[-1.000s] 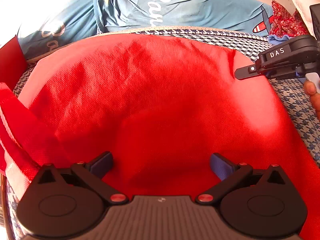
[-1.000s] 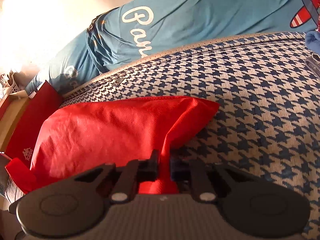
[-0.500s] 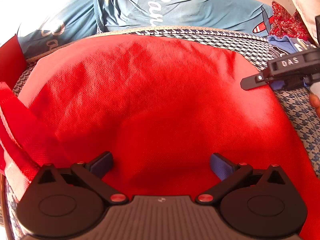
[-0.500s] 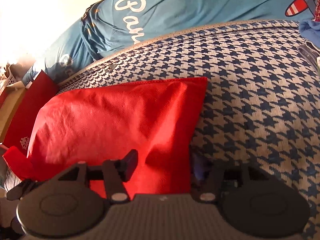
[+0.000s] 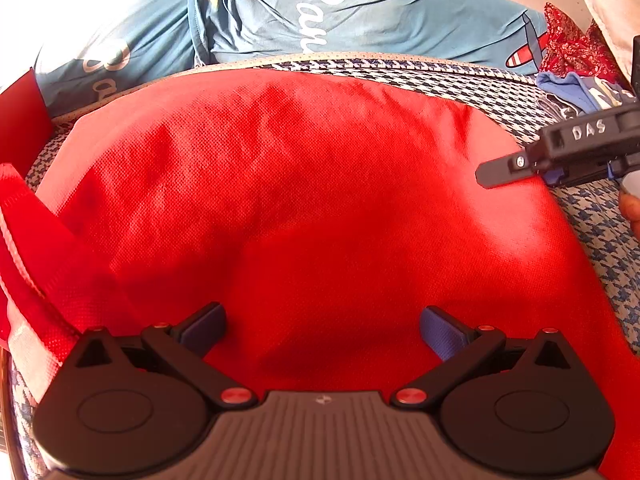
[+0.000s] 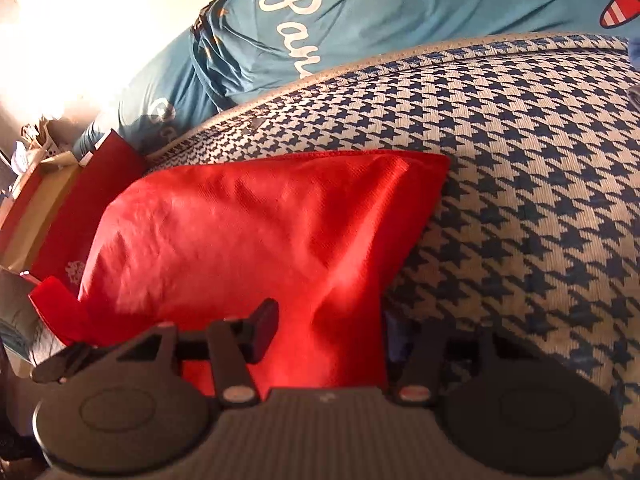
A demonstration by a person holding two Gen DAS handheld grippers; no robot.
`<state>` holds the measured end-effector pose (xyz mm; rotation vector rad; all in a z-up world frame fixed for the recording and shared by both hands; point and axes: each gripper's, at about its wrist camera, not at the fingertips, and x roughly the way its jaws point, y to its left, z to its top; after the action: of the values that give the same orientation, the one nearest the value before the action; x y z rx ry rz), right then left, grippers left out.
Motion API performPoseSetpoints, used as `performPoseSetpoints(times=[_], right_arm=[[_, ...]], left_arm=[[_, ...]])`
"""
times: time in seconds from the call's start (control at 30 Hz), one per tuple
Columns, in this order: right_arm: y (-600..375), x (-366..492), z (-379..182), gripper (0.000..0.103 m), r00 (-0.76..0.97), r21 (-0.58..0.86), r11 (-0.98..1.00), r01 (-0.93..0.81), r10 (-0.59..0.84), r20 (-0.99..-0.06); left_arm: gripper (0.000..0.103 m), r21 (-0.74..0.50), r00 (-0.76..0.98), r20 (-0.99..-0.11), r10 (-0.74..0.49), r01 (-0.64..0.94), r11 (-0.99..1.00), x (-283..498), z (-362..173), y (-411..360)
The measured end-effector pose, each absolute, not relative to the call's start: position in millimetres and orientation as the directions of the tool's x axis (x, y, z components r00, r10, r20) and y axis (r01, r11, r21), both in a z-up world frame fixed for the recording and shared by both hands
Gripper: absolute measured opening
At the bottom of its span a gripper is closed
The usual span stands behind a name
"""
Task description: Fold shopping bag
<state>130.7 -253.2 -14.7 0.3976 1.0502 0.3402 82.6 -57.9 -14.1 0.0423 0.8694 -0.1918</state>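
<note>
The red non-woven shopping bag [image 5: 320,200] lies spread flat on a houndstooth cover [image 6: 520,200], and its webbing handle [image 5: 24,248] trails off at the left. My left gripper [image 5: 322,332] hovers over the bag's near part, open wide, with only flat fabric beneath its fingers. My right gripper [image 6: 328,332] straddles the bag's right edge [image 6: 376,304]. One finger [image 6: 264,328] is over the cloth and the other lies just past the edge. Its jaws are closing, and the pads stand apart from the fabric. In the left wrist view the right gripper's tip [image 5: 492,172] rests at the bag's right side.
A blue sheet with white lettering [image 5: 360,20] is bunched behind the cover. Red patterned cloth [image 5: 568,44] and blue clothes [image 5: 572,88] lie at the far right. A red paper bag and boxes [image 6: 80,208] stand at the left. A person's finger [image 5: 632,216] shows beside the right gripper.
The right gripper was shut on the bag's right edge, then let it go and opened. The lifted edge dropped and the corner spread flat. The left gripper has not moved.
</note>
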Motion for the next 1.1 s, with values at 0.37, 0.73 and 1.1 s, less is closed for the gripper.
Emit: performPoseSetpoints(times=[0.37,0.73,1.1], right_arm=[[-236,126,-16,0.083,0.464,0.436,0.887,-0.155,0.455,-0.76],[-236,126,-15,0.083,0.479,0.376,0.917,-0.136,0.393,-0.785],[-232,129,-15,0.079,0.473,0.384,0.91,-0.156,0.41,-0.78]], left_arm=[[0.103,-0.041,0.632,-0.76,-0.151,0.186,0.982,82,-14,-56],[0.103,-0.048,0.637,-0.755,-0.157,0.185,0.982,83,-15,-54],[0.103,-0.048,0.638,-0.754,-0.155,0.182,0.982,82,-14,-55]])
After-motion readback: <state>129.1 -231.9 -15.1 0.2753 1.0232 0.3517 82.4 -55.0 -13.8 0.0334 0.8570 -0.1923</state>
